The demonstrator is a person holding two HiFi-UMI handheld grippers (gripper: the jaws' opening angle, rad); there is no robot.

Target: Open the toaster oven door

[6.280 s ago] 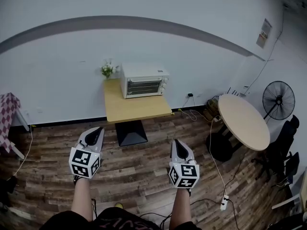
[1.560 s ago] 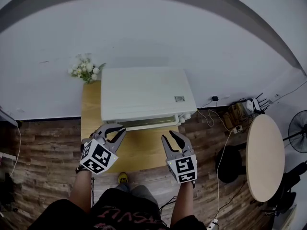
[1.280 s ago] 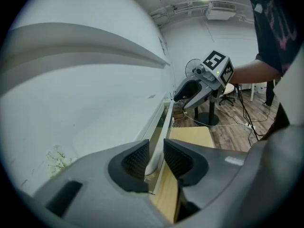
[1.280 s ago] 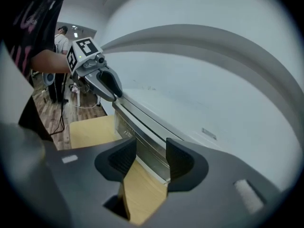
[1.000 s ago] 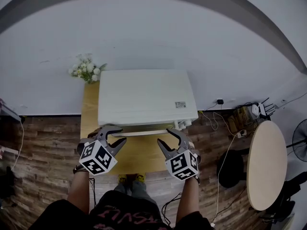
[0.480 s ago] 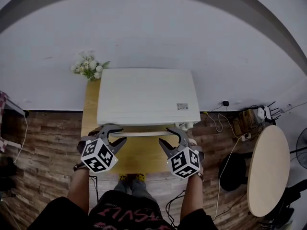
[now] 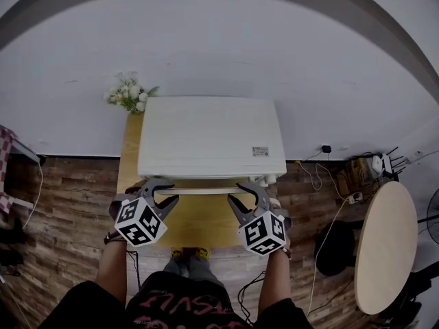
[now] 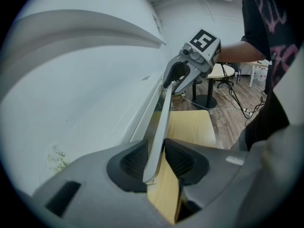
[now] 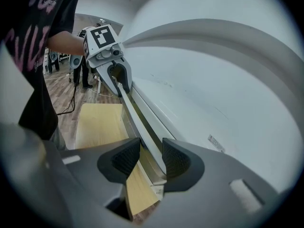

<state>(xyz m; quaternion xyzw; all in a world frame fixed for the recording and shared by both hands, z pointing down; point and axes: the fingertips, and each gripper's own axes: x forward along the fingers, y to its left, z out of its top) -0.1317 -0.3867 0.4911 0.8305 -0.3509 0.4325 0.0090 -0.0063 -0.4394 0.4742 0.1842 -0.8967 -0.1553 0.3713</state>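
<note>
Overhead, a white oven [image 7: 209, 136] sat on a wooden table [image 7: 199, 219], with its handle [image 7: 199, 191] running along the front edge at 6 o'clock. Flowers [image 7: 127, 98] stood at the oven's 10 o'clock. The left claw [image 7: 164, 190] was at the handle's left end, about 7 o'clock, closing, with both pads [image 8: 135, 160] touching the handle. The right claw [image 7: 241, 192] was at the handle's right end, about 5 o'clock. It was also closing around the handle, but a gap beside one pad showed it was not yet gripping.
</note>
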